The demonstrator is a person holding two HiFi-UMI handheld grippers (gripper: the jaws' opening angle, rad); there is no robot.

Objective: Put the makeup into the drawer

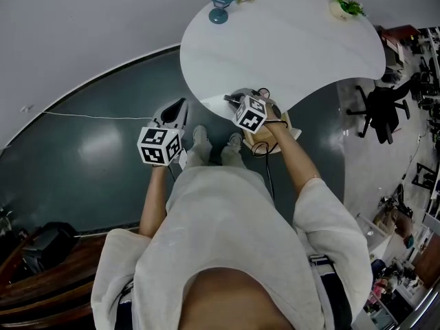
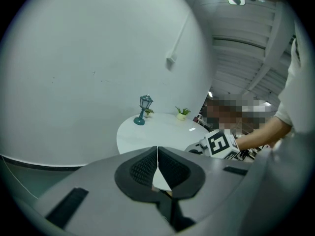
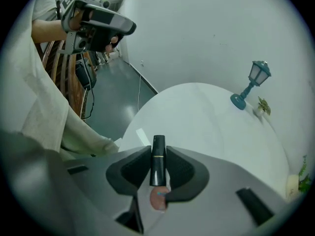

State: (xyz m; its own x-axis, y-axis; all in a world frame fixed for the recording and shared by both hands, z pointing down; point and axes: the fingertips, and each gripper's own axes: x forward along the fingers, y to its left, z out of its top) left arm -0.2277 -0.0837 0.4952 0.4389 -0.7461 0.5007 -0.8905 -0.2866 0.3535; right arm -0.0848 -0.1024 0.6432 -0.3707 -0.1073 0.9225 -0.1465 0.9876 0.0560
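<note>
R gripper is clamped narrow on the black lipstick, just over the near edge of the white counter, so pickup looks done. L gripper is pinched together w/ nothing in it. No drawer clearly seen, so stowing's still left.

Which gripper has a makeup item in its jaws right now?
The right gripper: its jaws are clamped on a black lipstick tube. The left gripper has its jaws together with nothing between them.
</note>
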